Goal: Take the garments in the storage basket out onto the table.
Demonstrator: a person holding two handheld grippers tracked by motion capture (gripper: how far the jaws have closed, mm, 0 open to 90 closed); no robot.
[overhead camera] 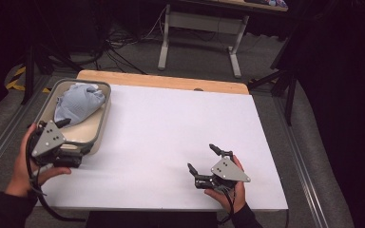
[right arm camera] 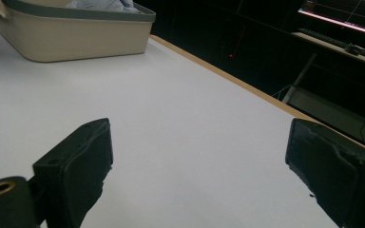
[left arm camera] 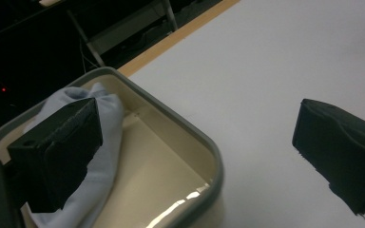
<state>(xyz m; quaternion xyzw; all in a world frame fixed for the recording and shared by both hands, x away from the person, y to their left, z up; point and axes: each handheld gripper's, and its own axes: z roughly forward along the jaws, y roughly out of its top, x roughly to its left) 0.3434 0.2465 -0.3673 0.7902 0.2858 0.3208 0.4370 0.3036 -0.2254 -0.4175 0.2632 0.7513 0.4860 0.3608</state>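
Fingers of the left gripper (overhead camera: 65, 124) stand wide apart and hold nothing, straddling the near right corner of the bin (overhead camera: 103, 117); in the left gripper view one finger (left arm camera: 57, 154) hangs over the cloth (left arm camera: 102, 156) and the other (left arm camera: 342, 152) over bare bench (left arm camera: 285, 61). That cloth (overhead camera: 78, 103), a pale blue crumpled heap, lies inside the bin at the bench's far left, just ahead of those fingers, its long axis running from the near left towards the far right corner (roughly). Spread equally wide and empty, the right gripper (overhead camera: 202, 158) sits low at the near right of the bench (overhead camera: 171, 123), well apart from the bin. Any pick-up falls to the left.
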